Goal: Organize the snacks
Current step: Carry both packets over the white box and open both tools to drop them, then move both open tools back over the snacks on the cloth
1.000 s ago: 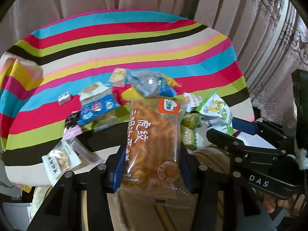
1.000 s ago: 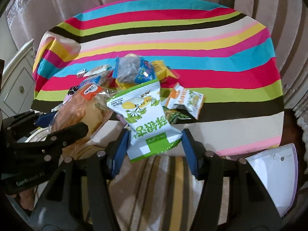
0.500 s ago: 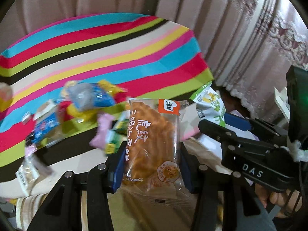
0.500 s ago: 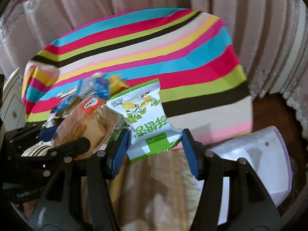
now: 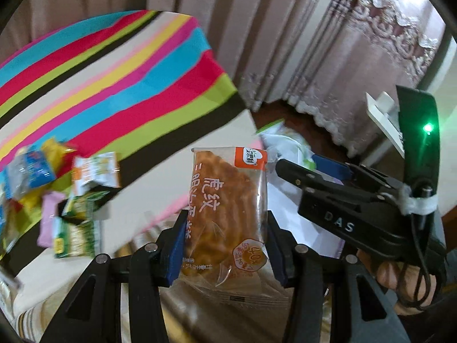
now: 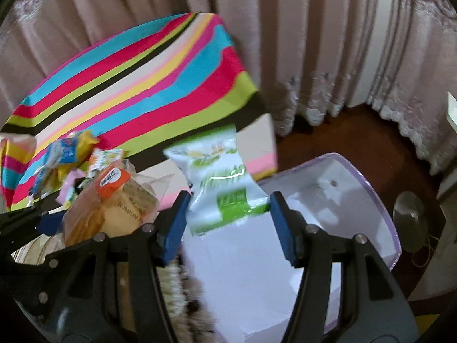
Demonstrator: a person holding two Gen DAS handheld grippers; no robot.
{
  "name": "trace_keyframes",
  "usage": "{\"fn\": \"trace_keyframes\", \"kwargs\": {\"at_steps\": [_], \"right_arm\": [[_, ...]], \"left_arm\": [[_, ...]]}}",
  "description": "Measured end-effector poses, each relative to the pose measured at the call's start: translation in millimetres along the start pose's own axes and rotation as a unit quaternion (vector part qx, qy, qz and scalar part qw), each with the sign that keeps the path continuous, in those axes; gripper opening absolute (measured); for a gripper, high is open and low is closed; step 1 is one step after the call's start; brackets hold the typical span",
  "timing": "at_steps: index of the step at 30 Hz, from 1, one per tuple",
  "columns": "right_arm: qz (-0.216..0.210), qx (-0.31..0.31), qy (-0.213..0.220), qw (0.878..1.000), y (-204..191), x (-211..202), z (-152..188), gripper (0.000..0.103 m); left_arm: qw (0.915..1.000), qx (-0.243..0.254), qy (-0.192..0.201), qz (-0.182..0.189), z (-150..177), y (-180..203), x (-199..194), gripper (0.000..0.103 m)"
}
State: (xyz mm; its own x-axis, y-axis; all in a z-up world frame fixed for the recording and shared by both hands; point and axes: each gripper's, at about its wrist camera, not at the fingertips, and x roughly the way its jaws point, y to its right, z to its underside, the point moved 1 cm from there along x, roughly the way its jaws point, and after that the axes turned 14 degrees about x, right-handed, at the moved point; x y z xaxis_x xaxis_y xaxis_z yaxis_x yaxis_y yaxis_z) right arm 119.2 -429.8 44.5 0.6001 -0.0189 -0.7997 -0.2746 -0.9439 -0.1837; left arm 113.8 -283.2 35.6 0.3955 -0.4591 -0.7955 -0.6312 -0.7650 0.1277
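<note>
beside the white bin (image 6: 368,200) now, both snack-holding tools, formerly over the table

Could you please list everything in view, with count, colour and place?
bread pack: one, orange-brown in clear wrap, between the left tongs.
green pack: one, white and green, between the right tongs, over the bin.
bin: one, white with a lilac rim, on the floor beside the table.
snack pile: several, mixed colours, blurred, on the cloth.
cloth: one, striped in many colours, over the table.
curtains: pinkish, behind the table.
left tongs: black with blue pads, shut on the bread pack.
right tongs: black with blue pads, around the green pack; contact unclear.
hand: one, holding the right tongs.
</note>
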Motion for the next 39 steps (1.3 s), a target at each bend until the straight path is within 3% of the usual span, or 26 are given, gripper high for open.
{"fn": "trace_keyframes", "kwargs": {"at_steps": [4,6,8,9,17,22,39], "right_arm": [[0.018,0.024,0.008,1.000,24,-5,-4,0.062],[0.027,0.038,0.013,0.999,34,-6,-5,0.071],[0.028,0.045,0.024,0.998,38,-6,-6,0.080],[0.032,0.044,0.028,0.998,39,-7,-7,0.081],[0.018,0.030,0.022,0.999,25,-5,0,0.083],[0.006,0.006,0.016,1.000,6,-5,4,0.083],[0.012,-0.076,0.005,0.997,-55,-3,20,0.084]], "left_arm": [[0.9997,0.016,-0.011,0.012,-9,14,13,0.053],[0.9995,0.029,-0.011,0.009,-12,19,14,0.057],[0.9991,0.041,-0.005,-0.009,-13,23,9,0.074],[0.9989,0.043,-0.003,-0.017,-14,24,6,0.076],[0.9918,0.033,-0.009,-0.123,-8,5,-6,0.076],[0.9864,0.019,-0.008,-0.163,1,-9,-18,0.076],[0.9808,-0.039,0.009,-0.191,26,-52,-46,0.076]]}}
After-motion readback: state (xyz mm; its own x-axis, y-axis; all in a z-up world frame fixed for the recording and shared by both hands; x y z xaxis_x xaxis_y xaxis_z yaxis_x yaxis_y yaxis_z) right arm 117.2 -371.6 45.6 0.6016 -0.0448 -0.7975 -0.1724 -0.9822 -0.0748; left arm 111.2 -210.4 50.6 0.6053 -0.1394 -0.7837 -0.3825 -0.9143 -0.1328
